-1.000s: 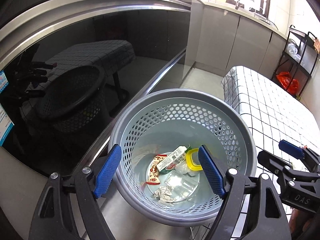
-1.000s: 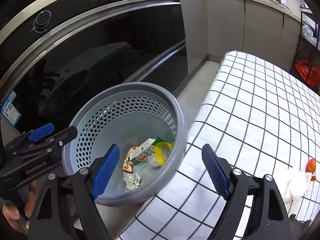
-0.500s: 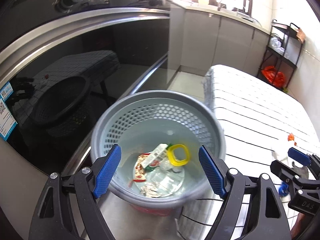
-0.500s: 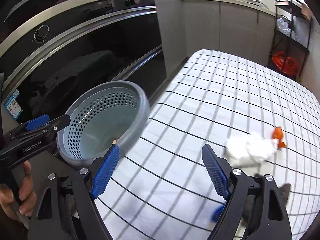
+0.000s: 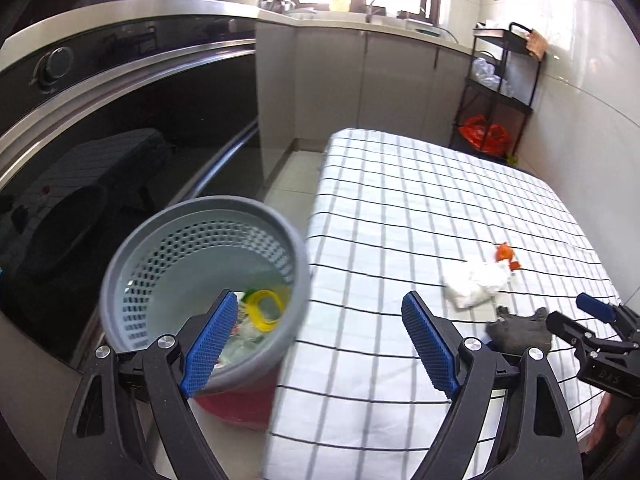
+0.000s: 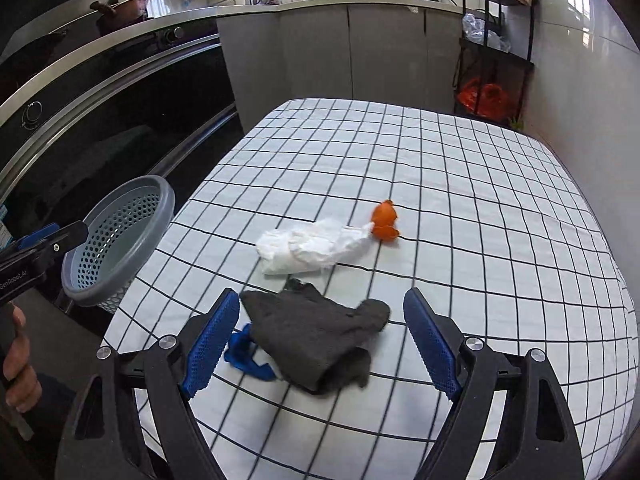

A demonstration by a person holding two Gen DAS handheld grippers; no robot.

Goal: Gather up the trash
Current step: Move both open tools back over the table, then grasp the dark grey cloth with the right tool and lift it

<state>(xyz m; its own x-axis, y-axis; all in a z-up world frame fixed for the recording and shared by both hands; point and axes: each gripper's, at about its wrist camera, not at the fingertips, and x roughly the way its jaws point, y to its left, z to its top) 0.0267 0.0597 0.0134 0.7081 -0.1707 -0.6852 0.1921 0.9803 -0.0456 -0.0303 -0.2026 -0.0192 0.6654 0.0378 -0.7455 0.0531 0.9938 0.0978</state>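
A grey perforated bin [image 5: 200,280] stands at the table's left edge, with a yellow ring [image 5: 264,306] and wrappers inside; it also shows in the right wrist view [image 6: 120,240]. On the checked table [image 6: 460,184] lie a white crumpled tissue [image 6: 308,248], an orange peel [image 6: 384,220], a dark grey cloth [image 6: 316,336] and a blue scrap [image 6: 244,354]. My right gripper [image 6: 320,344] is open, its jaws on either side of the grey cloth. My left gripper [image 5: 320,344] is open and empty, between the bin and the table.
A black oven front [image 5: 120,128] and grey cabinets [image 6: 360,52] run along the left and back. A black shelf rack [image 6: 496,40] with an orange bag [image 6: 480,98] stands at the far right. The bin sits on something red [image 5: 240,404].
Both grippers have swung right, away from the bin and over the table. The tissue, peel and grey cloth have come into view; the right gripper now frames the cloth.
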